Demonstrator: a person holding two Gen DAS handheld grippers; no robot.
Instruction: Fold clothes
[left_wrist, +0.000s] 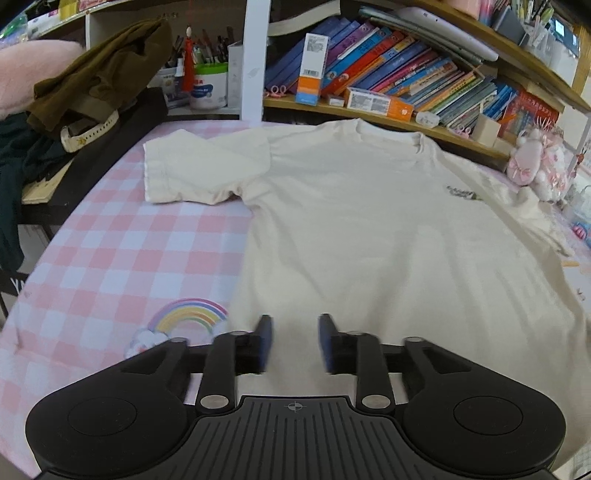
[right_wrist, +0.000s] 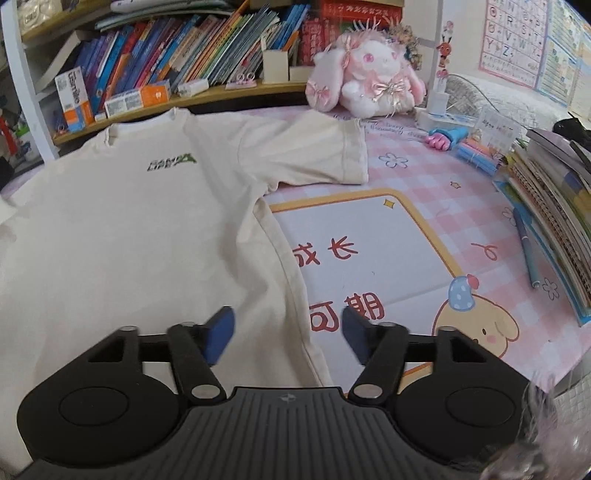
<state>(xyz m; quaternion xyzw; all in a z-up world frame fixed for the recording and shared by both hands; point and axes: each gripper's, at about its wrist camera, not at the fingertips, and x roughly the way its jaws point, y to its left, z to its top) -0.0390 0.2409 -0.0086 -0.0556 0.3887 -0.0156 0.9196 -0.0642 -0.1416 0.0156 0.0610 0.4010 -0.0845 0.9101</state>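
Pink checked table cover (left_wrist: 110, 266) carried our flat cream cotton T-shirt (left_wrist: 369, 229), collar at 12 o'clock; left gripper (left_wrist: 295, 343) and right gripper (right_wrist: 288, 334) stood open, empty.

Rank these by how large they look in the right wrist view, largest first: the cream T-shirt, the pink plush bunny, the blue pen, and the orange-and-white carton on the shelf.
1. cream T-shirt
2. pink plush bunny
3. blue pen and orange-and-white carton: they look alike in size, and the pen lies nearer the camera, so I won't rank them.

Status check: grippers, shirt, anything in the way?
Left gripper and right gripper: jaws open, nothing between them. T-shirt flat, face up, unfolded, both sleeves out. Plush rabbit near right sleeve, not touching.
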